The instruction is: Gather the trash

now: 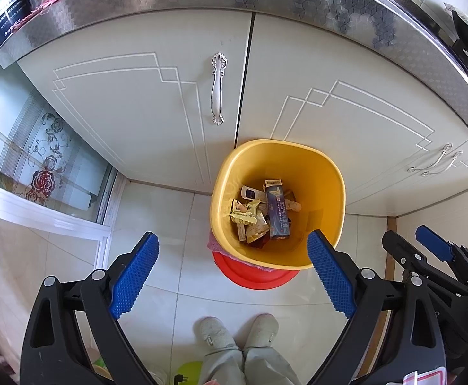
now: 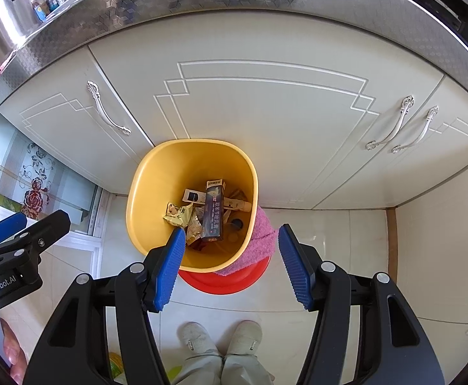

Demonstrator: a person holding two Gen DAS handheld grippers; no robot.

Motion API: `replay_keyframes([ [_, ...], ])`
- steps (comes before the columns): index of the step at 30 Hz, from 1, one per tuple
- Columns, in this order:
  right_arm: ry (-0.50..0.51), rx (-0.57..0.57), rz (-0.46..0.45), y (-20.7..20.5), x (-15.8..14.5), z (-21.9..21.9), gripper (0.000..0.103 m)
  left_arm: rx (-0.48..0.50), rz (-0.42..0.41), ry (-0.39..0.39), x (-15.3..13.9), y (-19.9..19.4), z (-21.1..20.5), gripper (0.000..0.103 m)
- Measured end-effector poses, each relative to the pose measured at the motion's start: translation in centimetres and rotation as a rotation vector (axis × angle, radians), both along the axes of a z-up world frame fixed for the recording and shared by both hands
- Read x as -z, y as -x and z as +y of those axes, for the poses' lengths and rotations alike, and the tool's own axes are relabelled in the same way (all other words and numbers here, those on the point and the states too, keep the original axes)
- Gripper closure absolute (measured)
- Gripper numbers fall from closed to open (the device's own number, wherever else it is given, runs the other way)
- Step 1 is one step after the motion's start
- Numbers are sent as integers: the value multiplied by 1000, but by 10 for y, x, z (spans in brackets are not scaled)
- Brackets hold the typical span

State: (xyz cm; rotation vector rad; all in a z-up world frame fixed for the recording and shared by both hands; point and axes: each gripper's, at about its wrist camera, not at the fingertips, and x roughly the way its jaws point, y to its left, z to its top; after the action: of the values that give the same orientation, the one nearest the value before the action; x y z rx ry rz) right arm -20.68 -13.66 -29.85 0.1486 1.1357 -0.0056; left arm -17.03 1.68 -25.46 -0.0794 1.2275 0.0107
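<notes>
A yellow trash bin (image 1: 327,173) stands on the floor against white cabinets; it also shows in the right wrist view (image 2: 157,173). Inside lie a dark blue box (image 1: 277,211) (image 2: 214,215), yellow snack wrappers (image 1: 243,213) (image 2: 177,213) and other packets. My left gripper (image 1: 232,250) is open and empty, held above the bin's near rim. My right gripper (image 2: 229,243) is open and empty, also above the bin's near side. Each gripper shows at the edge of the other's view.
The bin sits on a red basin (image 1: 253,274) (image 2: 224,280) with a pink cloth (image 2: 259,240) between them. White cabinet doors (image 1: 157,109) with silver handles stand behind. The person's slippered feet (image 1: 240,330) are just below. A sliding glass door (image 1: 41,173) is at left.
</notes>
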Motion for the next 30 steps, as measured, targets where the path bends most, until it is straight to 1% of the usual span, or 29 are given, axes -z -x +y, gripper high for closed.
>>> replay_keyframes([
  [10, -3, -2, -1, 0, -1, 0, 42, 6, -3, -4, -2, -2, 0, 10],
  [13, -3, -2, -3, 0, -1, 1, 42, -11, -4, -12, -2, -2, -1, 10],
  [25, -5, -2, -3, 1, -1, 1, 42, -7, -12, -6, -5, -2, 1, 10],
  [30, -5, -3, -3, 2, -1, 1, 42, 3, -19, -31, -5, -1, -2, 12],
])
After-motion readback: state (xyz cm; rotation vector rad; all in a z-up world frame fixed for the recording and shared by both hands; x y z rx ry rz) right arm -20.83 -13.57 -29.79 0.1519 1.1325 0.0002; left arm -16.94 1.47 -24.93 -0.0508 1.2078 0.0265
